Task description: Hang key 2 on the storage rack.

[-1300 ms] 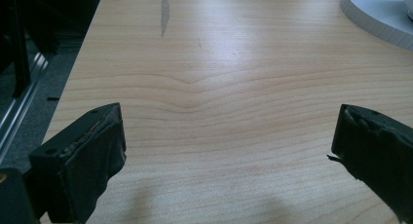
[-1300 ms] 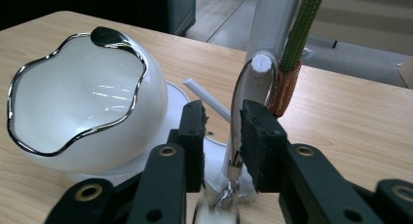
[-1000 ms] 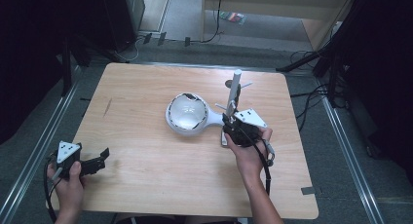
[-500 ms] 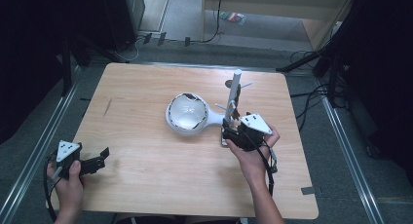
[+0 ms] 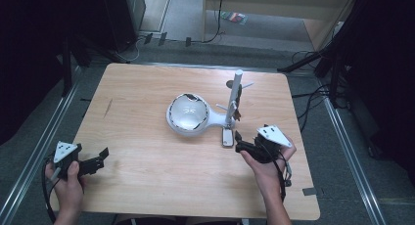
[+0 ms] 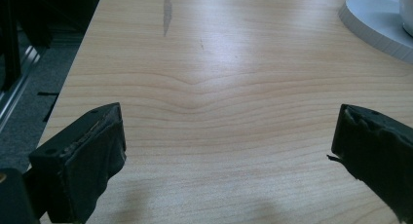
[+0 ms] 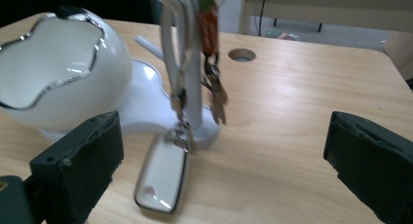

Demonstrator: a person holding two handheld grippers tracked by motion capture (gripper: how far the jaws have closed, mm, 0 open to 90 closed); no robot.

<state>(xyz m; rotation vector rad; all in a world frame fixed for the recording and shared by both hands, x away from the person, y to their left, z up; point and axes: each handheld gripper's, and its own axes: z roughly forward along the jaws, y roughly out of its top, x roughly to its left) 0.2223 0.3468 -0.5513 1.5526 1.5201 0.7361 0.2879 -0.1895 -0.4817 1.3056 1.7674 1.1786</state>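
Stand (image 5: pixel 234 101), white, with an upright post and an attached bowl (image 5: pixel 188 113), is recorded near the middle of the table (image 5: pixel 147 186) in the high view. Keys are hung from a peg on the post, and a white tag (image 5: pixel 227 136) on their strap is laid flat on the wood at the post's foot. The right gripper (image 5: pixel 240 143) is held just beside that tag, apparently drawn back after a release; its jaws have just been opening, with nothing between them. The left gripper (image 5: pixel 100 156) is kept well apart at the near left corner, presumably parked.

Left gripper view: jaws are set wide apart over bare wood; only the stand's base rim (image 6: pixel 375 24) is caught at the upper right.

Right gripper view: jaws are spread wide and hold nothing. The bowl (image 7: pixel 53 78) is seen empty, its wavy rim edged in chrome. The keys (image 7: pixel 214 95) are suspended against the post, and the tag (image 7: pixel 163 177) is noted lying ahead between the jaws, untouched.
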